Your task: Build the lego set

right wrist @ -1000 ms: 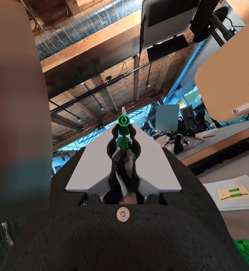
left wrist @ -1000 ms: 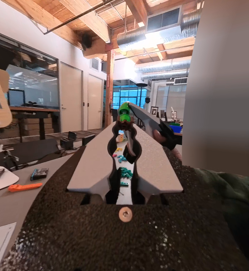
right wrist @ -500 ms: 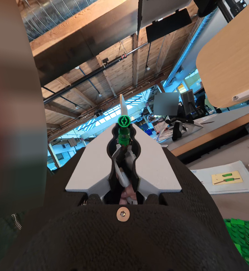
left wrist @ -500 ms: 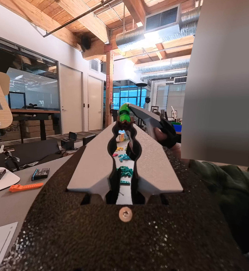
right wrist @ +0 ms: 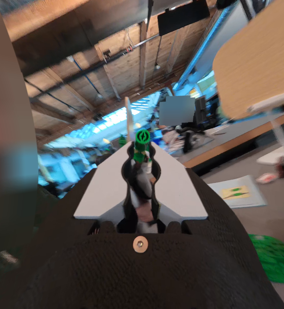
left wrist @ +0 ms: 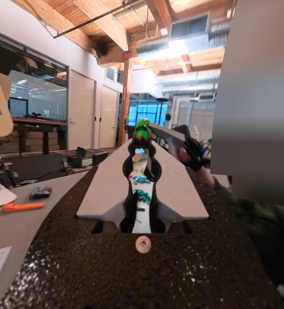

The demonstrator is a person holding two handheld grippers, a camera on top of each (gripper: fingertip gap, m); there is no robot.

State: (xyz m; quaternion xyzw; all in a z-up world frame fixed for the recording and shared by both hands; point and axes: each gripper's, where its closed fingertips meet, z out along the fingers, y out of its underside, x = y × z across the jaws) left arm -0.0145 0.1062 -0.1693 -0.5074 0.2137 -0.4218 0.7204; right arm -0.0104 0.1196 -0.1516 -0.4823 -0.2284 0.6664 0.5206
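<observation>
My left gripper (left wrist: 142,144) is shut on a small brown piece (left wrist: 141,141) at its tips, held up in the air. A bright green cylindrical piece (left wrist: 142,132) sits on top of the brown piece. My right gripper comes in from the right in the left wrist view (left wrist: 164,138), and its fingers meet the green piece. In the right wrist view my right gripper (right wrist: 142,145) is shut on the green piece (right wrist: 143,136), seen end on. The left gripper shows behind it through the gap. Both views are blurred.
Piles of teal bricks (left wrist: 141,194) lie on the grey table (left wrist: 37,225), with an orange brick separator (left wrist: 23,206) and a dark box (left wrist: 40,192) at the left. An open instruction booklet (right wrist: 236,192) and a green baseplate (right wrist: 281,260) lie at the right.
The right wrist view has tipped down, so more of the table, booklet and green baseplate shows. Both grippers stay shut on the joined pieces. The left view has barely shifted.
</observation>
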